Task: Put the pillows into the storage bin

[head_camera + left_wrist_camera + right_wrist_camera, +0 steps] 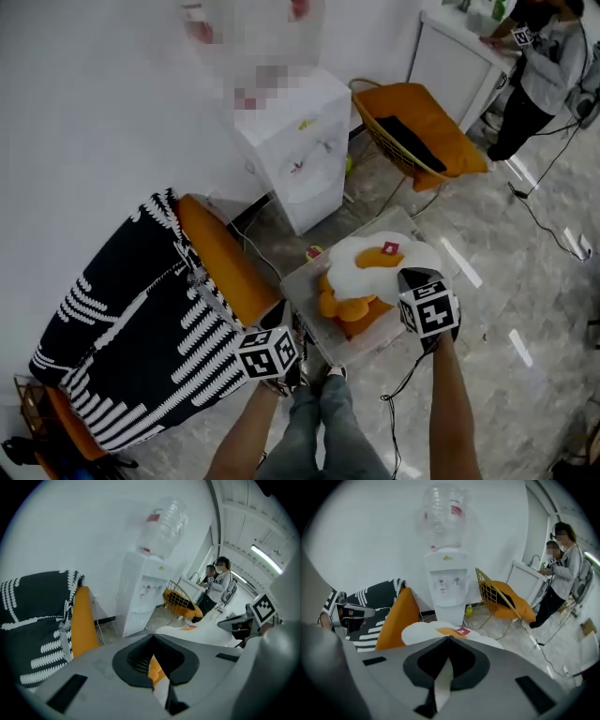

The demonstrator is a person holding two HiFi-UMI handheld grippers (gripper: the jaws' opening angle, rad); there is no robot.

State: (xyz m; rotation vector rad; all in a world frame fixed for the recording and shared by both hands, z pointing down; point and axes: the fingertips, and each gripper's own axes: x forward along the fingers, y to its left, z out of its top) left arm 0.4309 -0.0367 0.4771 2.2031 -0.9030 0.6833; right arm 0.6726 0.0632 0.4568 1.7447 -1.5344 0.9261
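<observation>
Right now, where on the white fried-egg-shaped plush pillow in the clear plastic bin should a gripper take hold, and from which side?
Pinch the soft white rim of the white fried-egg-shaped plush pillow at its right edge, from above, beside the right gripper. It lies flat atop an orange pillow in the clear plastic bin, so probably only that thin edge fits between jaws.

We see bright, even light; a ceiling lamp (265, 556) glows, the glossy floor (539, 281) carries glare streaks, and both gripper views bend and darken at their rims.
</observation>
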